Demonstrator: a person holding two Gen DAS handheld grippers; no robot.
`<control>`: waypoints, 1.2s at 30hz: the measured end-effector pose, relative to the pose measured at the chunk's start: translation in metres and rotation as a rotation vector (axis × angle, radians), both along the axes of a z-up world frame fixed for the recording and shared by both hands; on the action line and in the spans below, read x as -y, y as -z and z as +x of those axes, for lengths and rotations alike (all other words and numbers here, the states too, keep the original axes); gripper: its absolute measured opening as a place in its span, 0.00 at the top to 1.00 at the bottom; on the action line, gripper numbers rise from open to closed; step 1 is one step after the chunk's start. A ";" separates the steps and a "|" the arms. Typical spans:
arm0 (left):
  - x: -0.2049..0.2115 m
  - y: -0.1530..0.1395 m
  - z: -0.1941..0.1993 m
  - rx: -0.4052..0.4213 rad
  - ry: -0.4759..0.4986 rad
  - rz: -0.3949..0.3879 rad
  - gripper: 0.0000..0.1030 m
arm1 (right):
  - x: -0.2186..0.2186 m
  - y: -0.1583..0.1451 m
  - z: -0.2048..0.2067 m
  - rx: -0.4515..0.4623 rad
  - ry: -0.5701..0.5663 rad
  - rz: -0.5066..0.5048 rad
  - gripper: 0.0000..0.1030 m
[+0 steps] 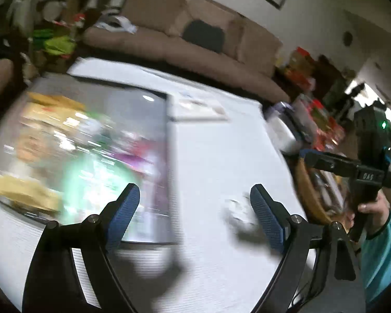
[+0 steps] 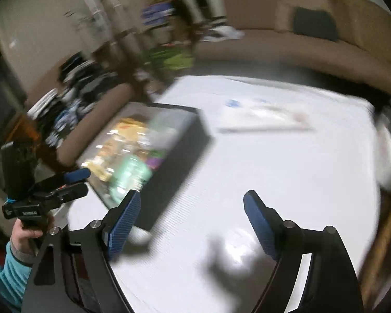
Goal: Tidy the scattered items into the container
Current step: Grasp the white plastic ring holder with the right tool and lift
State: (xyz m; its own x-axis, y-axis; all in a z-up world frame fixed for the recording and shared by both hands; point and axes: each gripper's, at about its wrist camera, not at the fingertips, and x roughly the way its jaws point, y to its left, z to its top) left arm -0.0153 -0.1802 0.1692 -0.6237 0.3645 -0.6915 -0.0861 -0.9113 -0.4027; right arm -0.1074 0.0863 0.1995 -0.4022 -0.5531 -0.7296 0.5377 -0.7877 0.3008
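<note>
Both views motion-blurred. Left gripper point(image 1: 195, 216) jaws wide apart, nothing between, over white table point(image 1: 221, 156). Right gripper point(image 2: 191, 224) jaws likewise spread, empty. Grey container point(image 1: 146, 120) on table's left side, holding blurred packets, yellow, green and purple; exact items cannot tell. Small crumpled white item point(image 1: 238, 212) on table near left gripper's right finger, outside container. Flat white packet point(image 2: 263, 118) far, right of container. Brown sofa point(image 1: 195, 39) beyond.

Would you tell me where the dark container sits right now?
The dark container sits on the white table's left side in both wrist views, holding colourful packets.
</note>
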 end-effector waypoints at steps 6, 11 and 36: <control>-0.101 0.071 -0.023 0.109 0.115 -0.130 0.17 | -0.076 0.063 0.021 0.056 0.170 0.031 0.18; -0.136 0.117 -0.032 0.144 0.156 -0.212 0.22 | -0.085 0.114 0.024 0.087 0.201 0.057 0.21; -0.145 0.127 -0.050 0.141 0.188 -0.051 0.80 | -0.087 0.133 0.021 0.106 0.205 -0.072 0.88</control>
